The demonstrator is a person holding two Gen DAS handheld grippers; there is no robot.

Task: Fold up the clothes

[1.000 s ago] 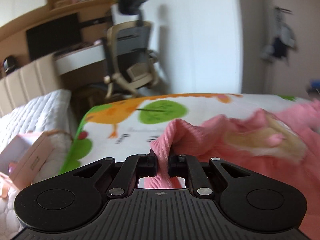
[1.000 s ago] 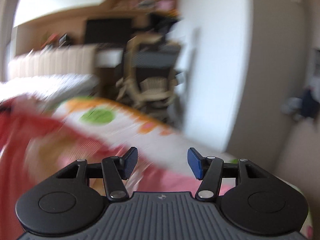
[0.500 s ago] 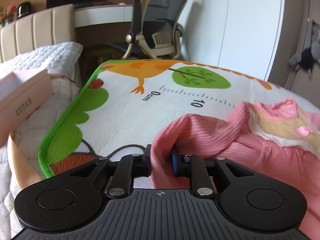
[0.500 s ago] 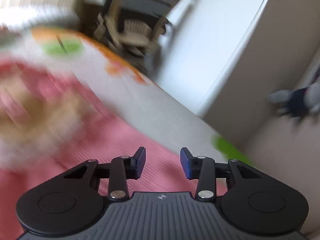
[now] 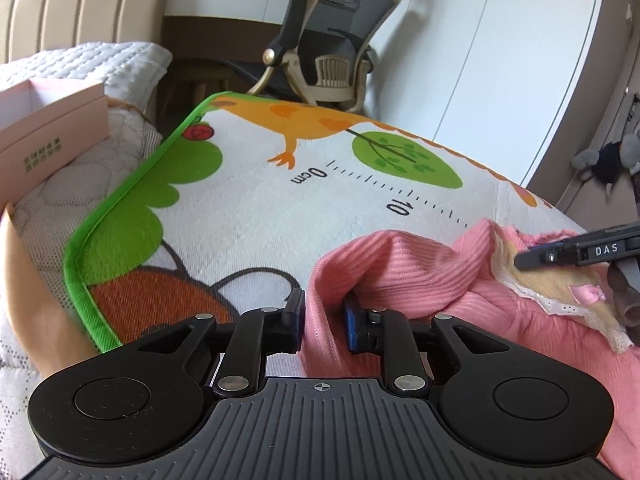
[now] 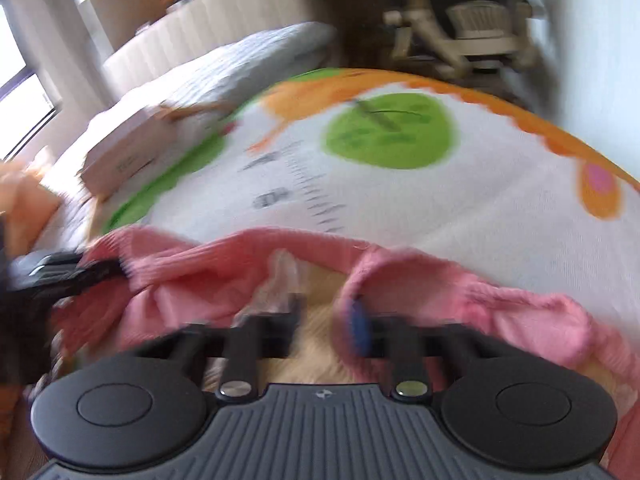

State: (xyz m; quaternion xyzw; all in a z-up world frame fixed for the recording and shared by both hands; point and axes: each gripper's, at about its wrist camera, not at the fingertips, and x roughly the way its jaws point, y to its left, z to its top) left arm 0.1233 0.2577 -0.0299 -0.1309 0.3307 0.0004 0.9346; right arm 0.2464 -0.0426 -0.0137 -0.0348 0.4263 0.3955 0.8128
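- Pink ribbed knit, one garment (image 5: 404,268), lies bunched on the play mat (image 5: 256,208), filling the lower right of the left wrist view and the middle band of the right wrist view; a cream panel with lace edging (image 5: 560,292) and one small pink bow (image 5: 586,293) show on it.
- Left gripper (image 5: 323,316), bottom centre: jaws narrow, a fold of the pink knit pinched between the two blue-faced fingers (image 5: 352,322).
- Right gripper (image 6: 328,322): two fingers with a gap between them, set over the cream panel, pink cloth lapping the blue pad (image 6: 360,330). Frame heavily smeared; cannot tell whether it grips anything.
- Same right gripper enters the left wrist view at the right edge as one black finger (image 5: 576,250), tip at the neckline; the rest is cut off.
- One mat, printed: one green tree (image 5: 404,158), one orange bird (image 5: 308,124), one ruler scale (image 5: 392,196) reading "0cm" and "10", green binding along the left edge. Its right part is hidden by the garment.
- One pink box (image 5: 52,120), left edge, partly cut off, on the white quilted bedding (image 5: 100,60).
- One office chair (image 5: 336,40), upper centre, top cropped.
- One grey soft toy (image 5: 612,160), far right, small and hard to make out.
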